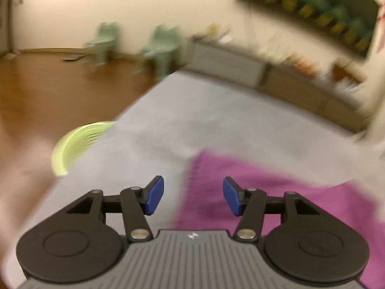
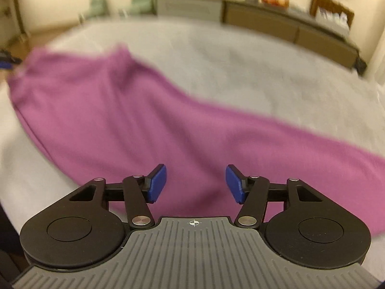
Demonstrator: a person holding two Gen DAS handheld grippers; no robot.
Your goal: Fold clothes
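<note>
A purple garment (image 2: 134, 110) lies spread on a grey-covered surface (image 2: 240, 67), running from far left to near right in the right wrist view. My right gripper (image 2: 196, 184) is open and empty just above its near part. In the left wrist view the garment's corner (image 1: 264, 192) lies under and to the right of my left gripper (image 1: 193, 196), which is open and empty. The tip of the left gripper shows at the far left edge of the right wrist view (image 2: 7, 61), beside the garment's far end. Both views are motion-blurred.
A light green round basket (image 1: 72, 147) sits on the wood floor left of the grey surface (image 1: 168, 125). Two pale green chairs (image 1: 158, 48) stand by the far wall. A long low cabinet (image 2: 276, 21) with small items runs along the back.
</note>
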